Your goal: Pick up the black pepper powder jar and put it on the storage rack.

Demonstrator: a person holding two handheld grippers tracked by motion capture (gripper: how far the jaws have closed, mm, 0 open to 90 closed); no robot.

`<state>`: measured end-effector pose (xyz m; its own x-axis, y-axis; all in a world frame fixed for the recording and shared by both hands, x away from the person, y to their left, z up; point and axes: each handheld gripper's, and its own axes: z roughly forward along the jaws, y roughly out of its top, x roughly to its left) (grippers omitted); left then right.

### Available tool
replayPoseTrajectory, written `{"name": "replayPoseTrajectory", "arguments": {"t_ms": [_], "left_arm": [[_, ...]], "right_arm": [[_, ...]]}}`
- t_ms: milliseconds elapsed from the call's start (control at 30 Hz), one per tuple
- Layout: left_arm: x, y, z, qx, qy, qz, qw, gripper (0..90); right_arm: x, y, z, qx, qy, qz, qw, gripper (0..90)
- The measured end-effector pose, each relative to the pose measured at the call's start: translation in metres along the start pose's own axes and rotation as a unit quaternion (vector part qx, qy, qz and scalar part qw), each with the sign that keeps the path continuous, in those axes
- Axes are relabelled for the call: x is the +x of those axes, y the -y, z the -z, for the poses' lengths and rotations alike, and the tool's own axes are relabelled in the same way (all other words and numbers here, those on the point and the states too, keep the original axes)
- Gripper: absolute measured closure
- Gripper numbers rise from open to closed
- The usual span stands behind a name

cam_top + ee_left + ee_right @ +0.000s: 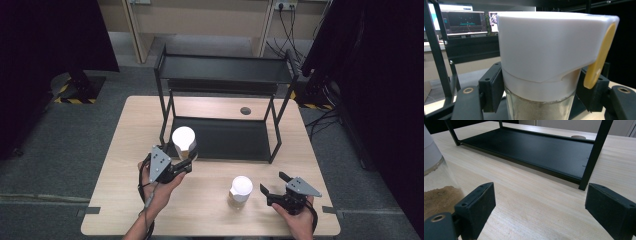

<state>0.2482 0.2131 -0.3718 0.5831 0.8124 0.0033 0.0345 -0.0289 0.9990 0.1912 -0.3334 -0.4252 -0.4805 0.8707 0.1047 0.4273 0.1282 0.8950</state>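
High view: my left gripper (186, 159) clenches jar one (184, 142), upright, white-capped, brownish powder inside, at the rack's (224, 75) 7 o'clock corner. Right gripper (274, 183) released; jar two (240, 191) at its 9 o'clock on the worktop (210, 212).

Black two-tier rack (222, 135), wooden table (125, 170), perhaps monitors (465, 21).

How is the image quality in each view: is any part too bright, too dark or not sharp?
High view: both white lids are overexposed, the room edges nearly black. Left gripper view: the held jar looms close and slightly soft, monitors behind blurred. Right gripper view: even light, black fingers slightly blurred, the shelf sharp.
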Motion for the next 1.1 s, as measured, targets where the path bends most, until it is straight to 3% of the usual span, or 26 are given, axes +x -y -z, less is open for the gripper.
{"name": "replayPoseTrajectory", "arguments": {"t_ms": [267, 1100], "left_arm": [[0.003, -0.01, -0.003, -0.014, -0.009, 0.006, 0.9998, 30.4], [0.009, -0.036, -0.017, -0.037, -0.03, -0.005, 0.9989, 30.4]], "right_arm": [[0.0, 0.0, 0.0, 0.0, 0.001, 0.0, 1.0, 9.7], [0.0, 0.0, 0.0, 0.001, 0.0, -0.001, 1.0, 9.7]]}}
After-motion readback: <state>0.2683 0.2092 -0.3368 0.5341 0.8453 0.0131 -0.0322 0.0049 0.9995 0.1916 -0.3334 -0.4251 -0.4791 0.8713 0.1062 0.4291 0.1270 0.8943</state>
